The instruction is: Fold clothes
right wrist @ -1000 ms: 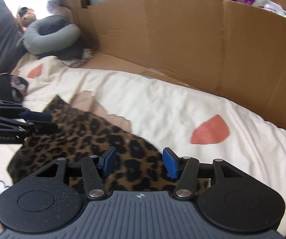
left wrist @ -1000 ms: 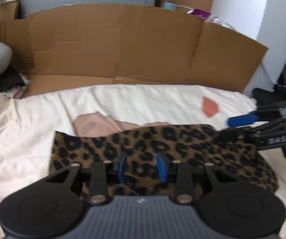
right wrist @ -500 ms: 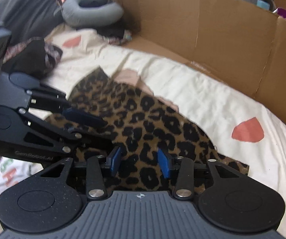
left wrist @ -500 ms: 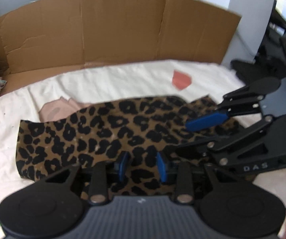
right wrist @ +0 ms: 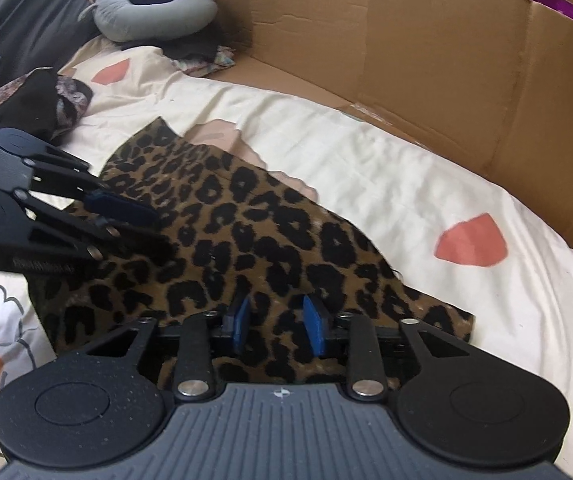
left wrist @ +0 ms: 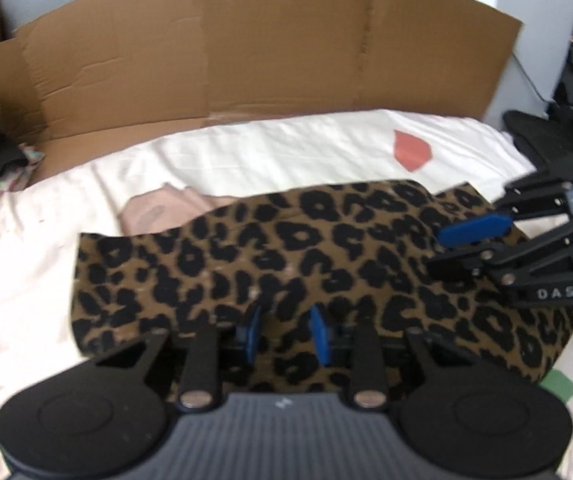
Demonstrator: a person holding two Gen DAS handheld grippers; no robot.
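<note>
A patterned garment (left wrist: 310, 256) lies flat on a bedsheet (left wrist: 286, 152), filling the centre of the left wrist frame. The left gripper (left wrist: 284, 334) sits over its lower edge at bottom centre; the right gripper (left wrist: 442, 254) is over its right end. A cardboard sheet (left wrist: 270, 48) stands behind, across the top. In the right wrist frame, a neck pillow (right wrist: 154, 10) lies upper left.

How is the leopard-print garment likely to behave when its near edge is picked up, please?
The leopard-print garment will probably flop: it lies flat and follows the rumpled cream sheet. It looks thin, so likely light. Both grippers, left and right, are closing with cloth between the fingers, so the unheld middle may sag.
</note>
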